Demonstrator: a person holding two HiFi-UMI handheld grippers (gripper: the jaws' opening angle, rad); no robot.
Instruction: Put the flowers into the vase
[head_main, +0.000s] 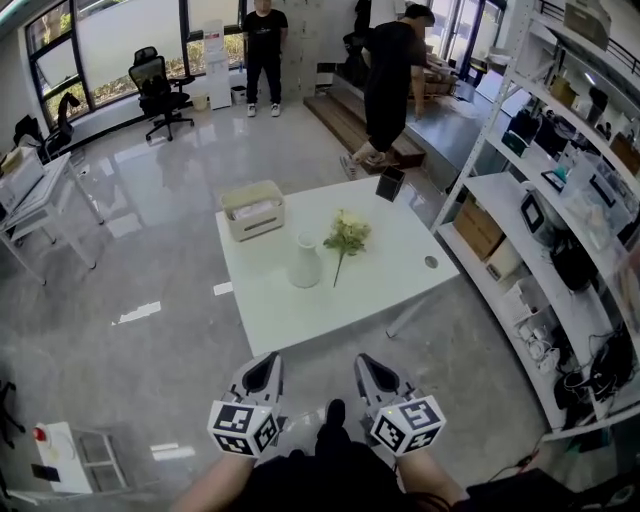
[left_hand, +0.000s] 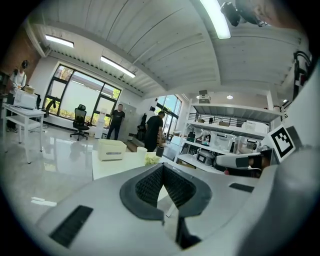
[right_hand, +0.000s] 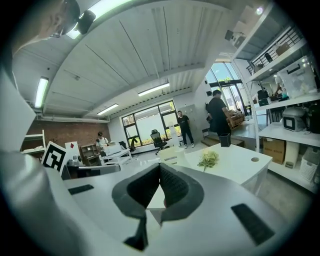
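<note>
A white vase (head_main: 304, 262) stands upright on the white table (head_main: 300, 315). A bunch of pale flowers (head_main: 347, 238) lies flat just right of it, stem toward me. Both grippers hang short of the table's near edge, apart from everything on it. My left gripper (head_main: 262, 372) is shut and empty, and so is my right gripper (head_main: 372, 372). In the left gripper view the jaws (left_hand: 162, 166) meet with nothing between them; the vase (left_hand: 142, 150) and flowers (left_hand: 152, 159) show far ahead. The right gripper view shows jaws (right_hand: 160, 165) pressed together and the flowers (right_hand: 208, 159) beyond.
A beige box (head_main: 252, 209) sits at the table's far left and a small black holder (head_main: 389, 184) at its far corner. Loaded shelving (head_main: 560, 200) runs along the right. Two people (head_main: 392, 85) stand behind the table. An office chair (head_main: 160, 90) and desks (head_main: 40, 190) stand at the left.
</note>
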